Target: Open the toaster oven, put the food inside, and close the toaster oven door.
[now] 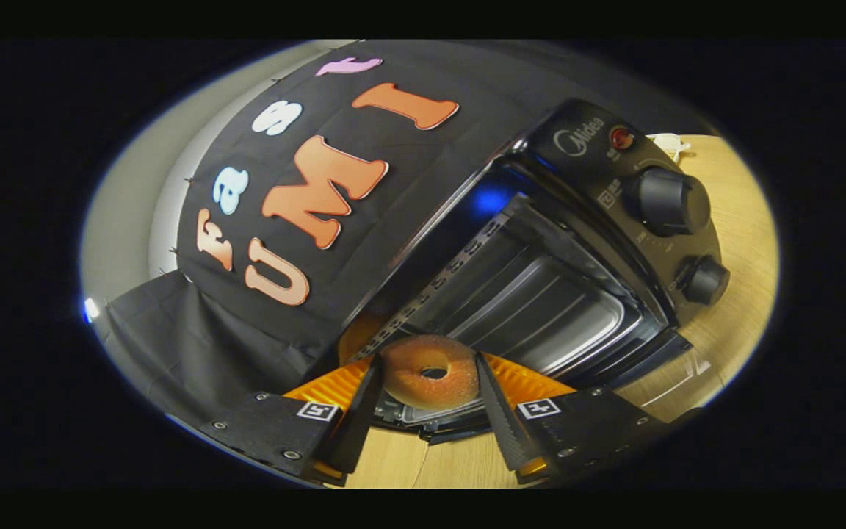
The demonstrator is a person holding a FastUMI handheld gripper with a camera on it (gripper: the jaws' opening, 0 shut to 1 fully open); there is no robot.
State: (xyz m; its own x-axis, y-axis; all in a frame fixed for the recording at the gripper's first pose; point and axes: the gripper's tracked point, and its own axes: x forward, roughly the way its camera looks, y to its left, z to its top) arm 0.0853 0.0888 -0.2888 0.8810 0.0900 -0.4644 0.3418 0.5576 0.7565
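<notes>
A sugared doughnut (430, 371) sits between my fingers, and my gripper (429, 382) is shut on it, one finger pressing each side. Just beyond it stands the black toaster oven (592, 220), tilted in this view, with its door (658, 360) dropped open. The metal cavity and its tray (540, 308) show right behind the doughnut. The doughnut hangs in front of the oven's mouth, above the open door's near end.
The oven's control panel carries two round knobs (669, 200) and a red lamp (620, 137). A light wooden table (742, 228) bears the oven. A small white object (669, 143) lies on the table behind the oven. Black booth cloth (195, 345) hangs beside it.
</notes>
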